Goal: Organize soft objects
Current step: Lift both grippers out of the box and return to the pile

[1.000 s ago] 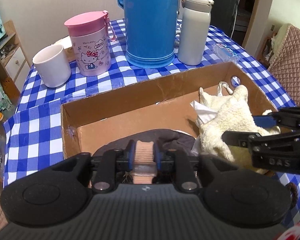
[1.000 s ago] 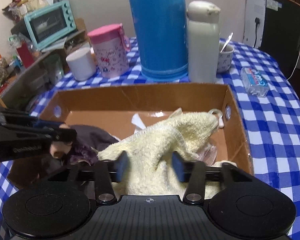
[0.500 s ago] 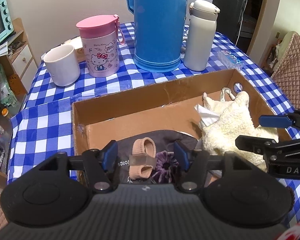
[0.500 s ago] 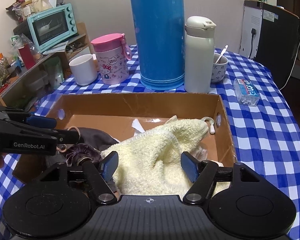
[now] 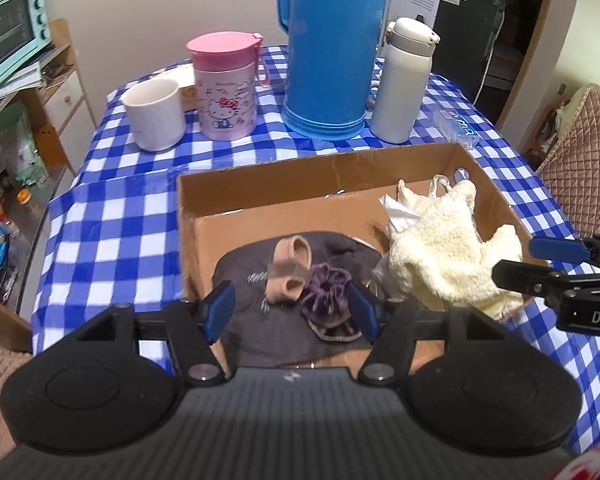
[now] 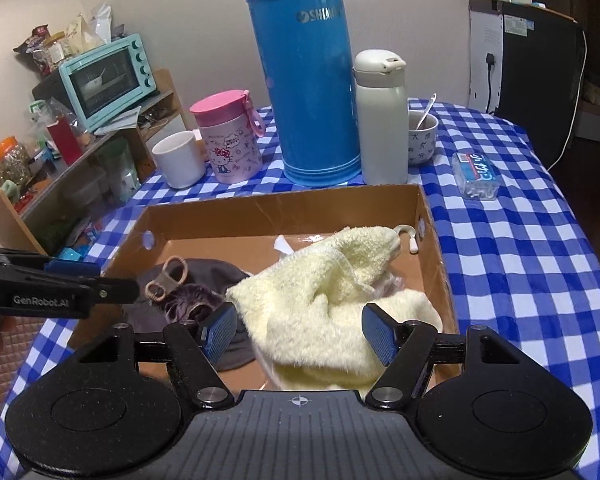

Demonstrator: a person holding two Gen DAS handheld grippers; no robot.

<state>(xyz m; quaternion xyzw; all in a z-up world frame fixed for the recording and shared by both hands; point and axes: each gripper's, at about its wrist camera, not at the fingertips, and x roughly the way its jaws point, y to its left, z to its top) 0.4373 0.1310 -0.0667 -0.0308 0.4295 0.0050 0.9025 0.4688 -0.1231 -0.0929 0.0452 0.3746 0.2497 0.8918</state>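
Both grippers back off the cardboard box (image 5: 320, 184), fingers spread, empty. We'd pinch the limp yellow towel (image 6: 332, 292) mid-fold; beige band (image 5: 290, 268) needs little force

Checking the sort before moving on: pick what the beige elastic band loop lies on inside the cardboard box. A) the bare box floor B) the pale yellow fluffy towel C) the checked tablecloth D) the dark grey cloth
D: the beige elastic band loop rests on the dark grey cloth, beside the purple scrunchie.
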